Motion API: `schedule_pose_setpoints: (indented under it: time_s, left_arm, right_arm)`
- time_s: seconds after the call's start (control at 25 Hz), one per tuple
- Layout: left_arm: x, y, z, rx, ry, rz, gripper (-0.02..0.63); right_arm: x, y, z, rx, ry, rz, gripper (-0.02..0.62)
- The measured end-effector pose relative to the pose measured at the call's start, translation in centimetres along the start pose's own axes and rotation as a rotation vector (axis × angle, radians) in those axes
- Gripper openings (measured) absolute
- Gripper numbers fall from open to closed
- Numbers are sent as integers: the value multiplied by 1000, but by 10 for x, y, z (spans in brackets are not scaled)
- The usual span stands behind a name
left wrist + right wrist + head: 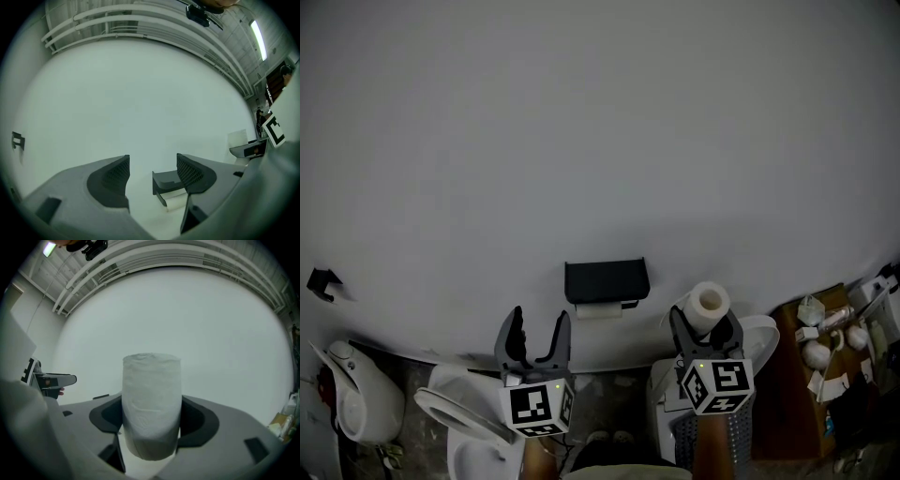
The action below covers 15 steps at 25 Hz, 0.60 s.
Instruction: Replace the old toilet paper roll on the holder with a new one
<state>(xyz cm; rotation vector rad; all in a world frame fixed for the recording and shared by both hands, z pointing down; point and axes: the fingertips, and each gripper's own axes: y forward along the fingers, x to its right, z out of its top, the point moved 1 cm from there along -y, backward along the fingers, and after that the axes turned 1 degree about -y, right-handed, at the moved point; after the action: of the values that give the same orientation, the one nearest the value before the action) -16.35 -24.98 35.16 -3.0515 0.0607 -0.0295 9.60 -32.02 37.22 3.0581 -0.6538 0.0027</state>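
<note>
A black toilet paper holder [607,280] hangs on the white wall, with a thin pale roll [600,310] under its cover. The left gripper view shows the holder [165,182] and that pale roll [177,202] between and beyond the jaws. My left gripper [534,336] stands open and empty, below and left of the holder. My right gripper [705,330] is shut on a full white toilet paper roll [709,306], held upright to the right of the holder. The right gripper view shows the roll [151,405] filling the gap between the jaws.
A white toilet [473,422] with its seat raised stands below the left gripper. Another white fixture [356,398] is at the far left. A brown table [811,375] with small items stands at the right. A small black bracket [322,281] sits on the wall at left.
</note>
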Motion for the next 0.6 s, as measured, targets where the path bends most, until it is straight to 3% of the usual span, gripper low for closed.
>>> schedule_pose_setpoints:
  time_s: [0.48,0.6]
  left_arm:
    - [-1,21,-6,-23,22,-75,293]
    - [3,26,-7,-32,85,-105,293]
  right_arm:
    - [-1,9,1,-8,0,-58,310]
    - [1,11,-3,-18,-1,-71,310]
